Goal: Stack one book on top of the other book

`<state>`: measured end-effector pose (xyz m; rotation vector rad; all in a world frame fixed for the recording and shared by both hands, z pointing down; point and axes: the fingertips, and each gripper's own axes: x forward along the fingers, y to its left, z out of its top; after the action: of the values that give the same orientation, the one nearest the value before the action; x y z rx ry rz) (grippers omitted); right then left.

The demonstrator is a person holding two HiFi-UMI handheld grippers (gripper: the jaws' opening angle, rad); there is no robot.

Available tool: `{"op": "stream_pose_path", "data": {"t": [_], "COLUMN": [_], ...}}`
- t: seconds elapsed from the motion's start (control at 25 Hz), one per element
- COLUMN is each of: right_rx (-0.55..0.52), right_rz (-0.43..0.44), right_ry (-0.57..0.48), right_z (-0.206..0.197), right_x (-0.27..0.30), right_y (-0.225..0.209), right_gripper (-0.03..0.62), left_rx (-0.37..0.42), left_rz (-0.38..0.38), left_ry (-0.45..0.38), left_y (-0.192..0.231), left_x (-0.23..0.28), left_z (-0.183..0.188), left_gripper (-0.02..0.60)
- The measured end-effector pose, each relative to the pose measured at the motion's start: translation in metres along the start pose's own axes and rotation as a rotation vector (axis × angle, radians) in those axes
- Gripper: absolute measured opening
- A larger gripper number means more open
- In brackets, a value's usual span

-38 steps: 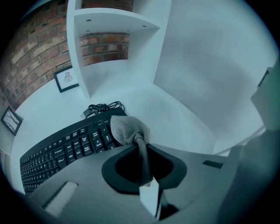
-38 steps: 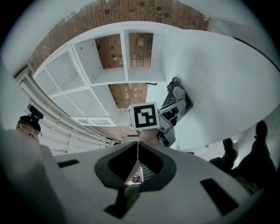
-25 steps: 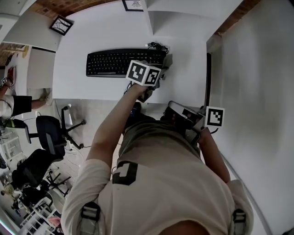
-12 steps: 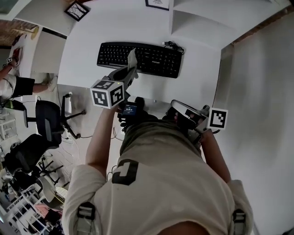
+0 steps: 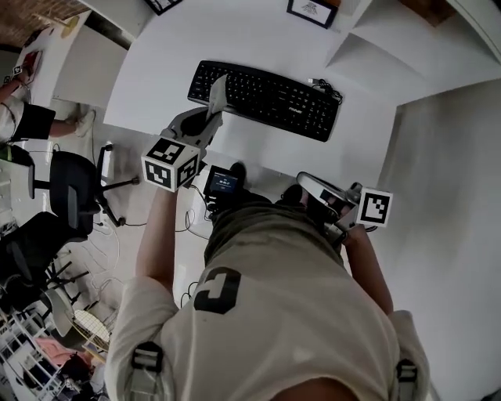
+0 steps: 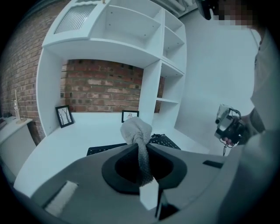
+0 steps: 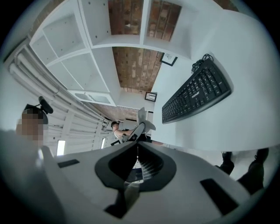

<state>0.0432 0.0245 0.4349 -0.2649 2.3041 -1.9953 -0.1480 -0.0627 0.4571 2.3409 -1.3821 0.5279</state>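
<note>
Head view shows no book anywhere. The white desk carries only a keyboard and a small picture frame at its far edge. Neither gripper view finds a book either, so I cannot say which way the books lie from either tool, nor how their long sides run. My left gripper hangs over the desk just beside the keyboard's left end, pointing far, its jaws pressed together on nothing. My right gripper sits low by my right hip, off the desk's near edge, jaws likewise together and empty. I judge the left one nearer the desk, so it would lead once the books come into sight.
</note>
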Motion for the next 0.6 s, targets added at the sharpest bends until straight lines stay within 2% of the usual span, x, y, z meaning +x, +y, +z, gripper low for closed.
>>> {"op": "stream_pose_path", "data": {"t": [0.16,0.32,0.44,0.6], "right_rx": [-0.097,-0.163,-0.181,-0.192], "right_rz": [0.025,0.031,0.005,0.04], "right_ry": [-0.014,-0.014,-0.023,-0.063], "right_z": [0.001,0.001,-0.002,-0.01], "right_x": [0.039,0.083,0.113,0.14], "right_y": [0.02,0.03,0.03,0.042], "right_gripper": [0.006,0.006,0.005,0.006], "left_rx": [-0.057,-0.144,-0.144,-0.146], "left_rz": [-0.054,-0.171,-0.275,-0.34], "left_ry": [-0.068,-0.145,-0.216,-0.288], "left_y": [0.008,0.01,0.016,0.036], "left_x": [-0.032,-0.053,-0.066,-0.081], "left_z": [-0.003,-0.005,0.007,0.021], "left_gripper": [0.034,0.034,0.034,0.034]}}
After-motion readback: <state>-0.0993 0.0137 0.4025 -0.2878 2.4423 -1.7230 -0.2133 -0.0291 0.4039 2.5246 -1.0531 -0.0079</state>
